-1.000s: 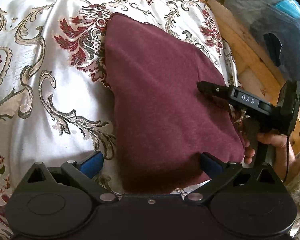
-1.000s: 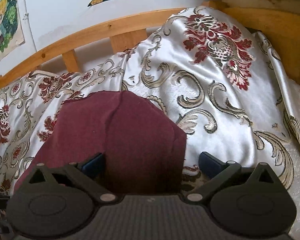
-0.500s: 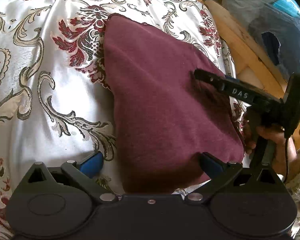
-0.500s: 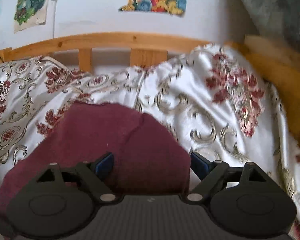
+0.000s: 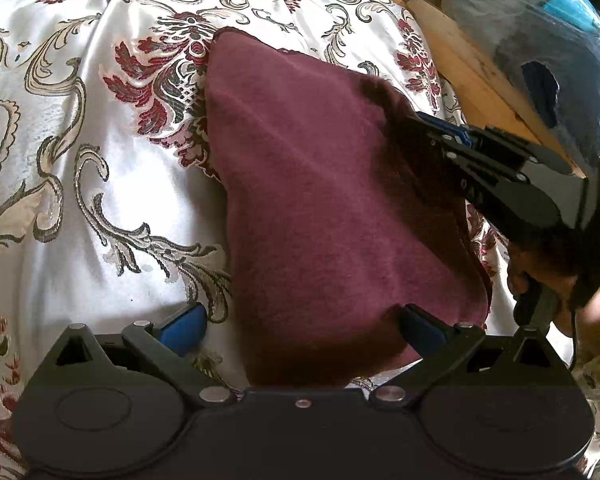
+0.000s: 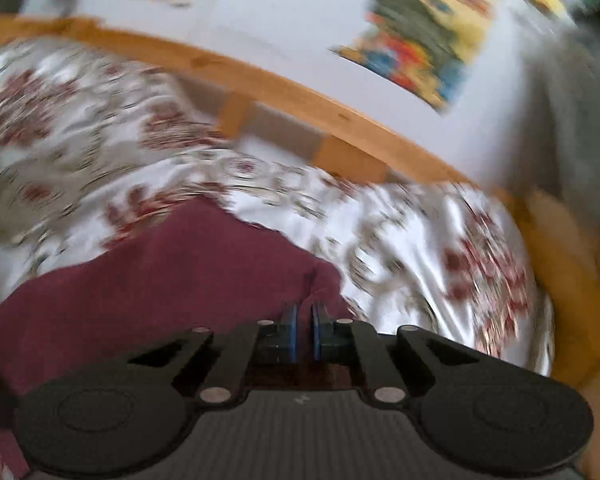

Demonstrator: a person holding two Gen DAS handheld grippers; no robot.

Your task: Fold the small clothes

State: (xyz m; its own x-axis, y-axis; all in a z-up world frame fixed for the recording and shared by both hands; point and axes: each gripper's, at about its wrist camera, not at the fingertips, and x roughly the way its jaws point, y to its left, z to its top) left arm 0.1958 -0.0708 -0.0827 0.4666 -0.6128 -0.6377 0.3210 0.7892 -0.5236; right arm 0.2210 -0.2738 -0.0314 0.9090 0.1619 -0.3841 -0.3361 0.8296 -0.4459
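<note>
A folded maroon cloth [image 5: 332, 200] lies on a white satin bedspread with a red and gold pattern [image 5: 80, 160]. My left gripper [image 5: 300, 320] is open, its blue-padded fingers [image 5: 184, 322] wide apart on either side of the cloth's near end. My right gripper [image 6: 304, 322] is shut on the cloth's right edge [image 6: 180, 280]; it also shows in the left wrist view [image 5: 428, 128], coming in from the right. The right wrist view is blurred by motion.
A wooden bed frame [image 5: 472, 76] runs along the right and far sides. A dark blue-grey bundle [image 5: 540, 52] lies beyond it at upper right. A white wall with colourful posters [image 6: 428, 36] stands behind the wooden rail [image 6: 260, 84].
My right gripper has closed from wide open onto the cloth's right edge and has swung, tilting its view. My left gripper has stayed open at the near end.
</note>
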